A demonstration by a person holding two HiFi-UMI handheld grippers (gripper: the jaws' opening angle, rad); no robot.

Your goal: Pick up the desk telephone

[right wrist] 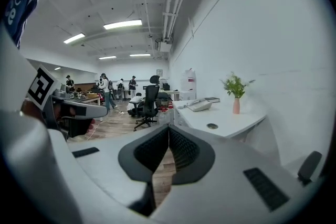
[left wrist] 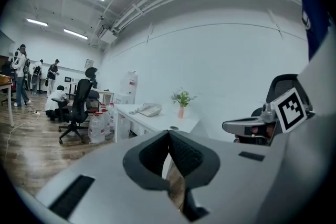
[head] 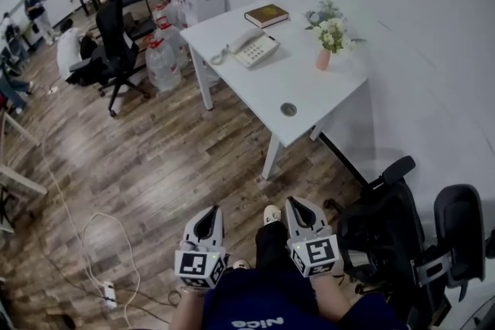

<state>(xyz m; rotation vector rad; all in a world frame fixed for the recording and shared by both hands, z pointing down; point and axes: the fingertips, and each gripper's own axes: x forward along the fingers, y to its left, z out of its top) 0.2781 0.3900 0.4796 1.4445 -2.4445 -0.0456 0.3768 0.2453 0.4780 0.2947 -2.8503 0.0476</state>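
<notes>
A white desk telephone (head: 251, 47) with its handset on the cradle sits on the white table (head: 298, 89) far ahead; it also shows small in the left gripper view (left wrist: 149, 109) and the right gripper view (right wrist: 199, 105). My left gripper (head: 208, 214) and right gripper (head: 295, 207) are held close to my body, side by side, well short of the table. Both are shut with nothing between their jaws, as the left gripper (left wrist: 169, 134) and right gripper (right wrist: 168, 127) show in their own views.
On the table lie a dark book (head: 266, 15), a pink vase of flowers (head: 328, 35) and a round cable hole (head: 288, 109). Water jugs (head: 162, 62) and a black office chair (head: 116, 42) stand left of it. Another black chair (head: 402, 236) is at my right. Cables (head: 100, 259) trail on the wooden floor.
</notes>
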